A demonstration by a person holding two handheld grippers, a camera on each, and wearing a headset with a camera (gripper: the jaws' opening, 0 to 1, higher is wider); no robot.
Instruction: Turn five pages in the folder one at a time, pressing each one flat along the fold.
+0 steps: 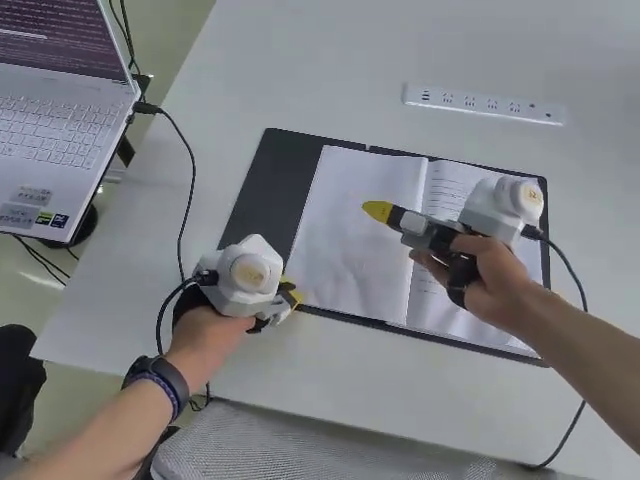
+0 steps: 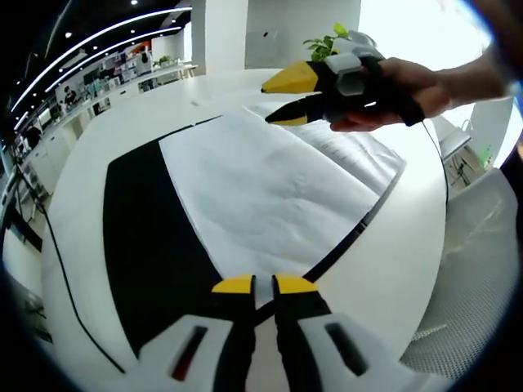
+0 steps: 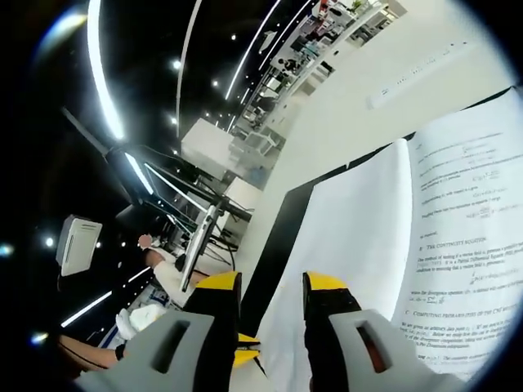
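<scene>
A black folder [image 1: 262, 195] lies open on a white table [image 1: 300, 60], slightly turned. A blank white page [image 1: 350, 240] lies over its left half, and a printed page [image 1: 452, 188] sits to the right of the fold. The left gripper [image 1: 290, 296] is held low at the folder's near edge, at the near left corner of the blank page. In the left gripper view its yellow-tipped jaws are almost together, and the page corner runs into the narrow slit between them. Whether they actually pinch the paper cannot be told. The right gripper [image 1: 378, 211] is held above the pages near the fold, its tips pointing left over the blank page. Its jaws stand apart with nothing between them, as the right gripper view shows, with the fold just to their right. A silver laptop [image 1: 50, 110] sits at the table's far left corner with a black cable [image 1: 188, 190] trailing from it. A white power strip [image 1: 485, 103] lies beyond the folder.
</scene>
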